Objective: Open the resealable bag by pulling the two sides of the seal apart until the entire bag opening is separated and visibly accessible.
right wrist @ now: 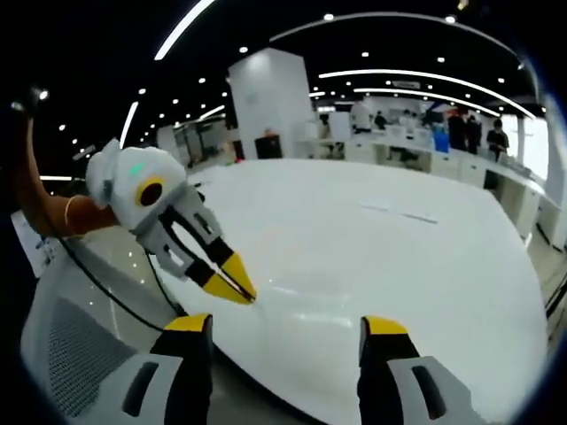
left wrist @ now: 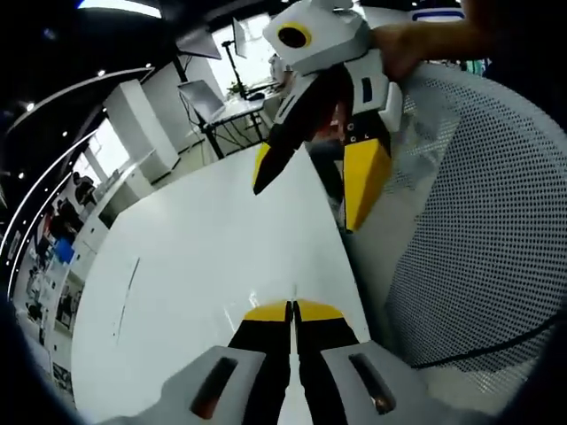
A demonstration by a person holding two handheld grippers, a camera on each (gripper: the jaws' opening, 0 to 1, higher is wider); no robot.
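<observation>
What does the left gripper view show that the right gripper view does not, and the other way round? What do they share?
Left gripper view: what looks like an open laptop on a stand behind the table, and a hand holding the right gripper. Right gripper view: a white pillar and people standing at far desks. Both share the white table, the mesh chair, the left gripper shut and the right gripper open.

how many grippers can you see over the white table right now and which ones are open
2. The left gripper is at the table edge, jaws shut; it also appears in the right gripper view. The right gripper hangs above the same edge, jaws open, also seen at.
</observation>
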